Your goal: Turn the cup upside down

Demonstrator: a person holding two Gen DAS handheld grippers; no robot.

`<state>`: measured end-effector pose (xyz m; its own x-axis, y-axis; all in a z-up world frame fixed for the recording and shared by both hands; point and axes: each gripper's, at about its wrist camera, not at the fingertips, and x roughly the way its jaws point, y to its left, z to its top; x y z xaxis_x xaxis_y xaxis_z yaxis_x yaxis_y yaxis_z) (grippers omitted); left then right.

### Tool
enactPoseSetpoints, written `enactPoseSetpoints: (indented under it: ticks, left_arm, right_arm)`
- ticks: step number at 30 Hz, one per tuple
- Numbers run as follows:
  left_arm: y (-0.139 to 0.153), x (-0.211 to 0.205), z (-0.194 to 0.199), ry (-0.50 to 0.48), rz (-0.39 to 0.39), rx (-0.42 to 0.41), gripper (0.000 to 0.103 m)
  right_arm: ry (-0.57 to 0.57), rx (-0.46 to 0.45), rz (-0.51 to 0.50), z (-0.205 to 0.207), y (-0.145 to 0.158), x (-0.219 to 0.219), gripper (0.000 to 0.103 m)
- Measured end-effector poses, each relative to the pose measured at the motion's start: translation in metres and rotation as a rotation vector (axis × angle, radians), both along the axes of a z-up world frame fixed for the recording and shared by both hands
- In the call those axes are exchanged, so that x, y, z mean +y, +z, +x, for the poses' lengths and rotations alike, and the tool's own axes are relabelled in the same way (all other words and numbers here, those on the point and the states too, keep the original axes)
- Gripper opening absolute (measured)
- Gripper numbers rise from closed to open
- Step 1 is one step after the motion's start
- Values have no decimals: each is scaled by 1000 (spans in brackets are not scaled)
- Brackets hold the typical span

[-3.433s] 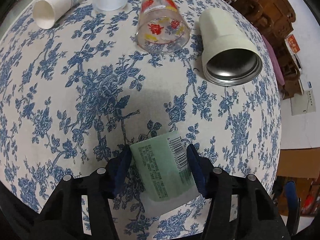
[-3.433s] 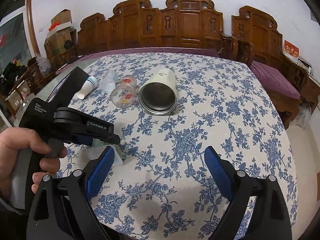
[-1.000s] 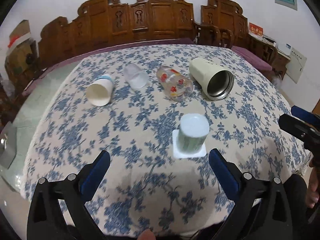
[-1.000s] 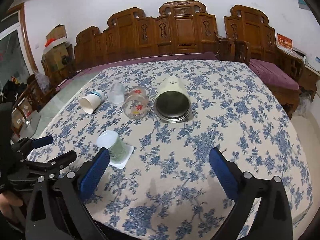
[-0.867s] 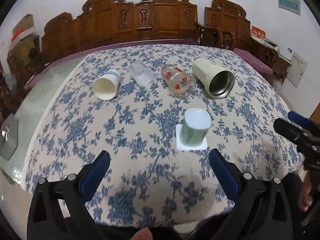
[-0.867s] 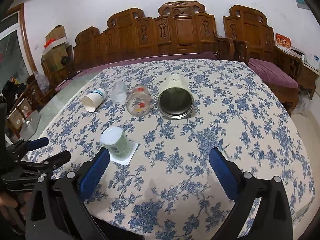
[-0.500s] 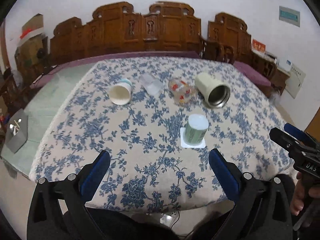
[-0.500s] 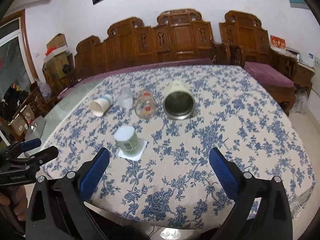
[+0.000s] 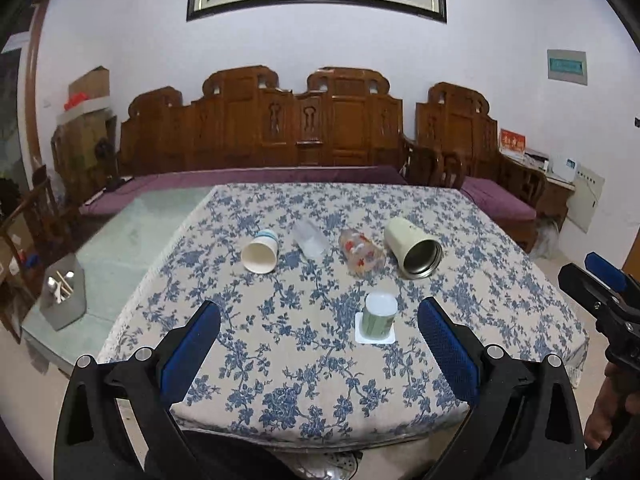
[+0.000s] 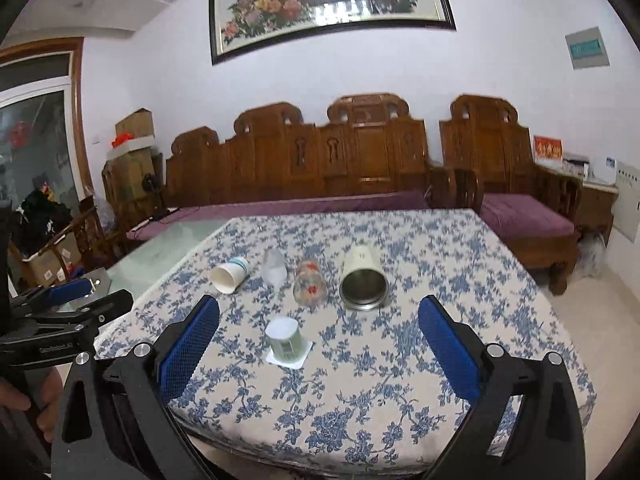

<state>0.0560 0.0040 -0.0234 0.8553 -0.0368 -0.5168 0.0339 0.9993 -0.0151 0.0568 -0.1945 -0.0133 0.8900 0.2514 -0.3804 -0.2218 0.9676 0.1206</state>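
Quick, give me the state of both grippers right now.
Left gripper: open, holding nothing, back from the table.
Right gripper: open, holding nothing, also back from the table.

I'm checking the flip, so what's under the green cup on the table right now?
The green cup stands upside down on its square white rim flange, flat against the floral tablecloth. Its inside is covered, so any contents are hidden.

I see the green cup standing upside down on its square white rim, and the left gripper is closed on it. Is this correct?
Not quite. The green cup does stand upside down on its square white rim, but the left gripper is open and clear of it, back near the table edge. The left wrist view shows this.
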Motion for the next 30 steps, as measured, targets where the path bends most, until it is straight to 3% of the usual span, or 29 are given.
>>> enactPoseSetpoints:
  ticks: [30]
  left_arm:
    - [9, -7, -10, -4, -7, -33, 95]
  right_arm:
    - [-12, 0, 7, -1, -1, -1, 100]
